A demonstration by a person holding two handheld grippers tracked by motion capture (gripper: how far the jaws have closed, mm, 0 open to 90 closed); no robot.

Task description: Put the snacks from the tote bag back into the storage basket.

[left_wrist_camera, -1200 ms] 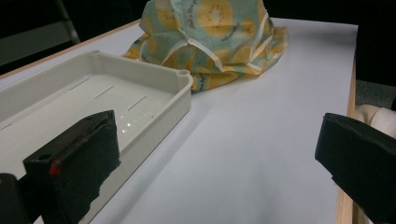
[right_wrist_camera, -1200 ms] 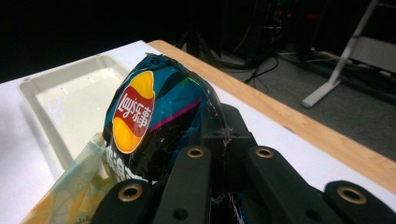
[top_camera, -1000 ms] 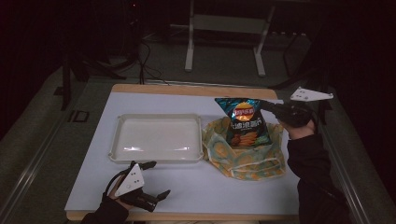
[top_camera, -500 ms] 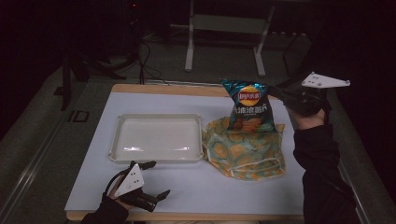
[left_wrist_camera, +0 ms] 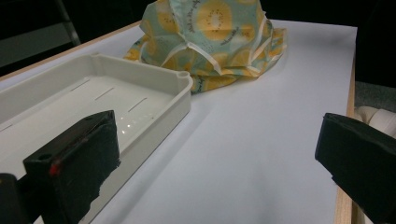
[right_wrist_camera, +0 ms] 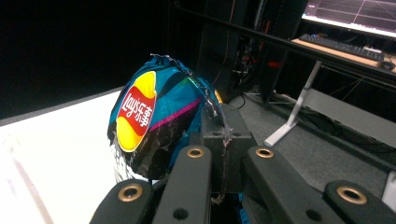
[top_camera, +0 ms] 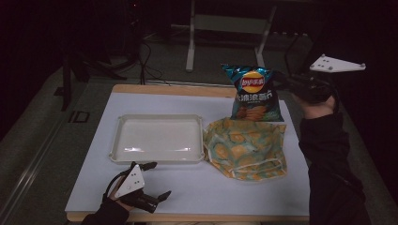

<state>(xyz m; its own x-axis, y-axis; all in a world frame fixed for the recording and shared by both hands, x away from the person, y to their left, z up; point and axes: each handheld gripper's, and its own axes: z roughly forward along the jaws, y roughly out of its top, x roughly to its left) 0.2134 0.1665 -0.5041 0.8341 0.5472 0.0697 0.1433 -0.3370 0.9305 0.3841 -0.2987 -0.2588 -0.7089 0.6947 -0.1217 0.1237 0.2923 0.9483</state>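
Lifted higher above the cloth bag [top_camera: 245, 147], chip bag [top_camera: 254, 93] hangs clenched in right claw [top_camera: 281, 80].

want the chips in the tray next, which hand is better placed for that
Right: the right gripper already pinches the blue foil chip bag aloft. The left gripper, open, rests near the white plastic tray.

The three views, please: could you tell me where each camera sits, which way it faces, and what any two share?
High view: above the near table edge, looking forward and down; both hands, left tool open, right tool clamping the chip bag.
Left gripper view: on the left tool, low over the table, facing tray and cloth bag; both jaws apart.
Right gripper view: on the right tool, facing outward past the chip bag.
Shared: high and left views both show tray and cloth bag.
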